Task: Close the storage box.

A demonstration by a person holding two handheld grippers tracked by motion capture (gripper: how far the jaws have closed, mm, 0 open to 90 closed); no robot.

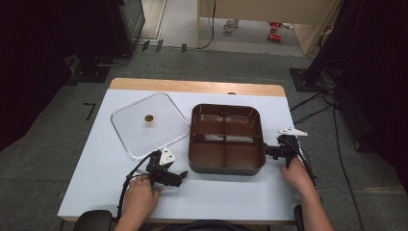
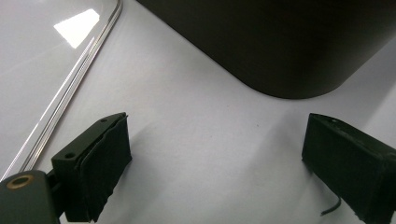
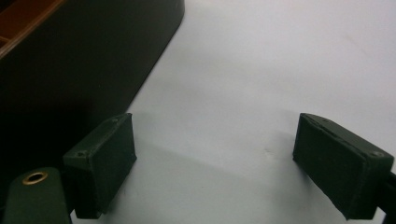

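Tray (image 1: 226, 138) sat mid-table, lid (image 1: 146, 122) off beside it; your left gripper (image 1: 169, 176) and right gripper (image 1: 269, 151) flanked it, jaws apart, empty. Next, likely grasp the lid.

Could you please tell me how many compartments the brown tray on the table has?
4. The tray is split by a cross divider: far left, far right, near left, near right. All look empty; none seems hidden.
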